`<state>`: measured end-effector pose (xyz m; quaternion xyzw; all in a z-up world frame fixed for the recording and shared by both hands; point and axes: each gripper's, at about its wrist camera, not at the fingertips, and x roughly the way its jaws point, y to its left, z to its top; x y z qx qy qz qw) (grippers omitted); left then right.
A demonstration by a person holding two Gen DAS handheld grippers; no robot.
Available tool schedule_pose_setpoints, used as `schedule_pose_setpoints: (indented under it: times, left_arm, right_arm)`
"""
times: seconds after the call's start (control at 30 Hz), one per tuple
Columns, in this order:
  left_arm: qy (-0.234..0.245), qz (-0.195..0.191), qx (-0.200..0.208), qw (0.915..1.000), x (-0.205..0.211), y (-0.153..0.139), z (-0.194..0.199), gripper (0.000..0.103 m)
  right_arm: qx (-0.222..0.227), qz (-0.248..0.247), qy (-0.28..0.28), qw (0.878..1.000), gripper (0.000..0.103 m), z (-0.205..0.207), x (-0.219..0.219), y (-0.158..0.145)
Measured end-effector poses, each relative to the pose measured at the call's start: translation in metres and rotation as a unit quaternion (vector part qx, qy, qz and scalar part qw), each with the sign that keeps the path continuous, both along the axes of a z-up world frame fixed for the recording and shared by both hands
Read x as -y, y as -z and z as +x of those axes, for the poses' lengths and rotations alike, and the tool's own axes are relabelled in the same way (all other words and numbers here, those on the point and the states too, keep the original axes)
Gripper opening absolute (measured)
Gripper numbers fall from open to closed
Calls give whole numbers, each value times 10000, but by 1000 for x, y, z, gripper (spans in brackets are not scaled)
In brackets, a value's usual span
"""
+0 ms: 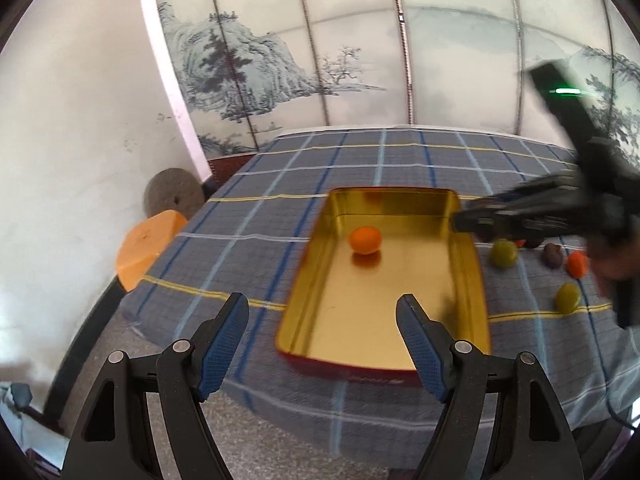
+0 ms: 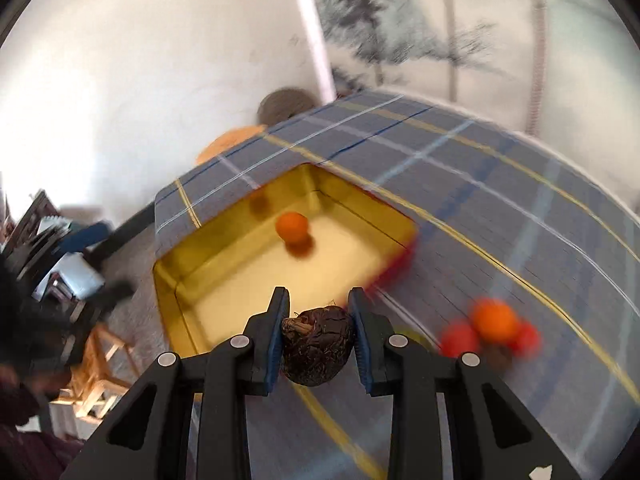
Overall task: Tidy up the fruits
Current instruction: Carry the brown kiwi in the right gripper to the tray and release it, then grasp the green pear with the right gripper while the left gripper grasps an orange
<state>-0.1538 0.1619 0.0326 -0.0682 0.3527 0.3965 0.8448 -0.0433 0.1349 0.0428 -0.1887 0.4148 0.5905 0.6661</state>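
- Here, the worktop [image 1: 360, 160] wears a soft plaid cloth, grey-blue with white, blue and yellow lines; a shallow rectangular tin [image 1: 468, 280], gold and shiny inside, red outside, sits by its near edge.
- One smooth round orange [image 1: 365, 240] lies alone in the tin's far half, mirrored in the floor; the rest of the tin is bare.
- The left tool [image 1: 322, 312] is released, its blue ribbed pads wide apart and empty, hovering over the tin's near end.
- The right tool [image 2: 318, 312] is clenched on a dark, rough, wrinkled fruit [image 2: 318, 344], held above the tin's near rim.
- Only the left view shows two yellow-green fruits [image 1: 503, 253], a dark one and an orange-red one loose on the cloth right of the tin.
- The right view blurs that cluster to orange and red blobs [image 2: 493, 320].
- Bare cloth stretches to the far edge.
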Motion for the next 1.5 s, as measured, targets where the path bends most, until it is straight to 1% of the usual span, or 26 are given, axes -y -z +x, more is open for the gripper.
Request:
schedule_pose_setpoints:
  times: [0.07, 0.1, 0.17, 0.2, 0.23, 0.27, 0.33, 0.37, 0.43, 0.47, 0.53, 0.57, 0.6, 0.67, 0.7, 0.77, 0.87, 0.97, 1.1, 1.13, 1.17, 1.2, 1.27, 1.37, 1.43, 1.5]
  left_arm:
    - [-51, -32, 21, 10000, -5, 0, -8, 77]
    - [-66, -59, 28, 10000, -7, 0, -10, 77]
    - [-69, -130, 11, 9999, -10, 3, -15, 78]
    - [-64, -143, -9, 9999, -11, 5, -17, 78]
    - [-68, -130, -28, 9999, -11, 7, -19, 78]
    - [-73, -113, -41, 9999, -11, 8, -19, 78]
    - [-61, -93, -30, 9999, -10, 10, -21, 78]
    - [-45, -112, -20, 9999, -10, 11, -21, 78]
    - [32, -182, 61, 9998, -8, 12, -22, 78]
    - [82, -204, 110, 9997, -7, 12, -21, 78]
    - [217, -234, 189, 9993, -2, 13, -20, 78]
    - [281, -251, 205, 9991, 1, 14, -19, 78]
    - [378, -285, 209, 9987, 5, 16, -15, 78]
    - [480, -315, 213, 9981, 10, 16, -8, 78]
    - [556, -356, 214, 9976, 15, 17, -3, 78]
    - [676, -444, 205, 9965, 19, 17, 4, 78]
    - [818, -476, 166, 9954, 31, 17, 12, 78]
    - [950, -297, 79, 9950, 44, 12, 15, 78]
    - [1105, -231, -41, 9936, 53, 11, 21, 79]
    - [1151, -233, -77, 9931, 56, 10, 25, 79]
    - [1197, -243, -98, 9925, 58, 10, 28, 79]
    - [1276, -276, -111, 9914, 61, 9, 31, 79]
    - [1508, -364, -88, 9879, 67, 6, 40, 79]
    - [1877, -472, -54, 9811, 77, 2, 59, 79]
    - [2209, -743, -12, 9725, 85, 2, 79, 79]
    - [2561, -1092, 105, 9604, 93, 4, 102, 79]
  right_arm:
    - [-17, -237, -99, 9997, 28, -1, -38, 12]
    - [54, -400, -80, 9992, 30, -2, -56, 20]
    - [142, -530, -40, 9985, 32, 0, -76, 30]
    - [141, -515, 9, 9986, 39, 2, -84, 34]
    - [172, -480, 120, 9986, 45, 3, -87, 35]
    - [185, -407, 302, 9985, 54, 6, -87, 32]
    - [1, 4, 495, 9988, 58, 11, -77, 21]
    - [-92, 311, 616, 9976, 60, 14, -63, 11]
    - [-129, 609, 781, 9950, 60, 17, -34, -3]
    - [-205, 809, 808, 9932, 60, 18, -10, -11]
    - [-219, 950, 823, 9918, 60, 14, 30, -16]
    - [-97, 935, 874, 9917, 60, 9, 59, -16]
    - [-15, 871, 921, 9919, 60, 3, 80, -13]
    - [140, 544, 1007, 9933, 59, -10, 124, 1]
    - [266, 328, 1091, 9931, 55, -17, 137, 7]
    - [402, 20, 1209, 9918, 50, -28, 160, 20]
    - [299, -63, 1426, 9893, 50, -26, 169, 32]
    - [220, -104, 1489, 9886, 50, -18, 162, 39]
    - [243, -106, 1406, 9897, 50, -15, 147, 48]
    - [204, -133, 1380, 9901, 47, -14, 147, 53]
    - [138, -213, 1341, 9906, 31, -11, 141, 58]
    - [123, -358, 1315, 9906, 32, -10, 138, 64]
    - [74, -195, 1366, 9904, 31, -10, 146, 60]
    - [145, 244, 1711, 9848, 31, -3, 176, 40]
    - [327, 325, 2102, 9766, 31, 12, 205, 27]
    - [627, 194, 2531, 9652, 31, 34, 237, 19]
